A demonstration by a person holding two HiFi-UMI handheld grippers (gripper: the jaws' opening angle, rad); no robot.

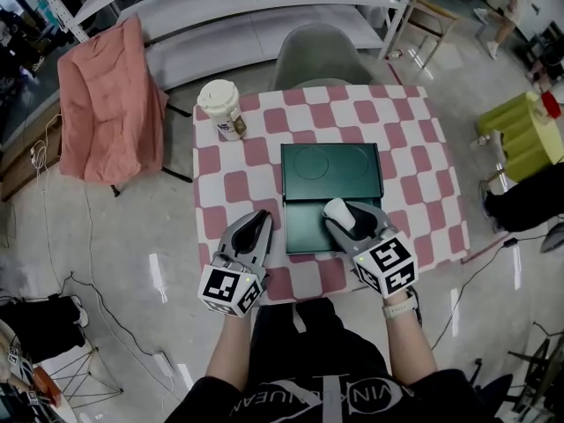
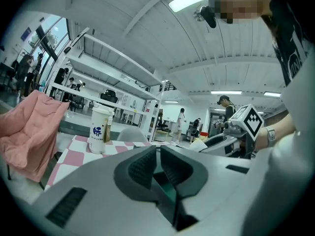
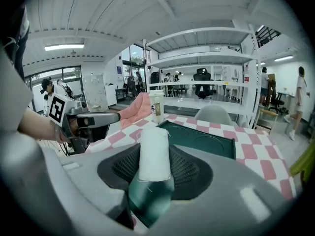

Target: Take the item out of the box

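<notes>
Checkered table (image 1: 423, 174), green box (image 1: 330, 170), pink chair (image 1: 106, 104), shelving (image 1: 220, 7)

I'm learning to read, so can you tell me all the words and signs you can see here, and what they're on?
Paper cup: a blue sign, like a Chinese character, too blurred to read.
Person's shirt: white letters, roughly "VIN...UEAN", the middle unclear.
Marker cubes: black-and-white square patterns, no words.
Green box and white item: no print visible.
Background signs: too small to read.
</notes>
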